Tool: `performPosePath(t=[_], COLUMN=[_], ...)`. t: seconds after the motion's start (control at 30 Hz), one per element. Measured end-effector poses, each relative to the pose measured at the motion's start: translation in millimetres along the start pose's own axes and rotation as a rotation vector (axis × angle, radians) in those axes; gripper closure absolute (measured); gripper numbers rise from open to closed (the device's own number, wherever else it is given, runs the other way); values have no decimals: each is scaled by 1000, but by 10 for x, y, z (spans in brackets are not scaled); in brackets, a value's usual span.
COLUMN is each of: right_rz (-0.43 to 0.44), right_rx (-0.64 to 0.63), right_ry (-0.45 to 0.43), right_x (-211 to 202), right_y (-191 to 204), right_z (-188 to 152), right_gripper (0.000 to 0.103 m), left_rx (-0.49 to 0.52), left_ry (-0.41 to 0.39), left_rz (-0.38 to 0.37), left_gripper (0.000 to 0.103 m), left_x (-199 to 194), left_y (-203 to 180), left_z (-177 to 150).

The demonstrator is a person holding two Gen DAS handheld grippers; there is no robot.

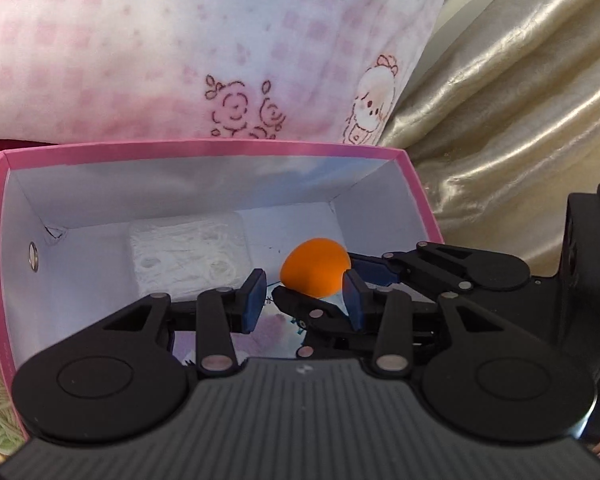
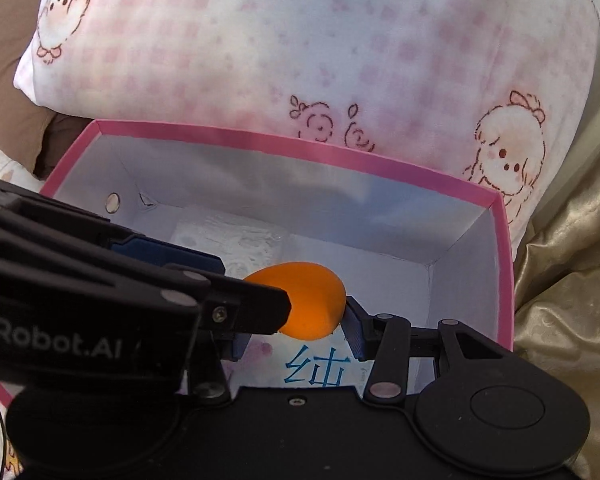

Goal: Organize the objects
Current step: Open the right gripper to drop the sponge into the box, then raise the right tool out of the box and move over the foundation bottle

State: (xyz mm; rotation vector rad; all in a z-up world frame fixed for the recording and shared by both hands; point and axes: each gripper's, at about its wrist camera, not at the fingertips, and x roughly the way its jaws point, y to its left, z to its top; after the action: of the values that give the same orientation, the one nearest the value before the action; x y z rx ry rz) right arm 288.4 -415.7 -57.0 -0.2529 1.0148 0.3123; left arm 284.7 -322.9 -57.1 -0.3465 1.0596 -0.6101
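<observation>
Pink-checked pillow [image 1: 172, 40] against shiny gold fabric [image 1: 520, 80], daylit

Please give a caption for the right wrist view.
Right gripper holds an orange egg-shaped item over the pink box.

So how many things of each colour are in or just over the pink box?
Orange: 1, the egg-shaped sponge
White: 1, the lacy packet
Pale with blue writing: 1, the printed packet
Total: 3
</observation>
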Motion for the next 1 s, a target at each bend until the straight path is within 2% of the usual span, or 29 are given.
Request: performPosePath(t=[0.13, 0.2, 0.23, 0.37, 0.5, 0.73, 1.0], right_rz=[7, -6, -14, 15, 47, 75, 82], right_rx=[46, 49, 52, 102, 166, 300, 270], right_ry=[17, 26, 17, -16, -64, -140, -144], right_x=[125, 158, 149, 12, -246, -648, -1055], right_y=[-42, -37, -39, -92, -113, 9, 374], right_z=[-8, -23, -34, -114, -265, -559, -588], right_gripper=[49, 33, 31, 31, 31, 31, 31], left_rx=[25, 29, 32, 80, 134, 190, 154], left_ry=[-13, -8, 5, 18, 12, 63, 74], left_rz=[47, 85, 120, 193, 232, 287, 321], left_gripper=[63, 64, 64, 60, 47, 40, 37], left_x=[19, 18, 4, -185, -471, -904, -1433], left_y=[11, 13, 5, -43, -93, -117, -26], left_z=[16, 19, 12, -30, -68, -206, -428])
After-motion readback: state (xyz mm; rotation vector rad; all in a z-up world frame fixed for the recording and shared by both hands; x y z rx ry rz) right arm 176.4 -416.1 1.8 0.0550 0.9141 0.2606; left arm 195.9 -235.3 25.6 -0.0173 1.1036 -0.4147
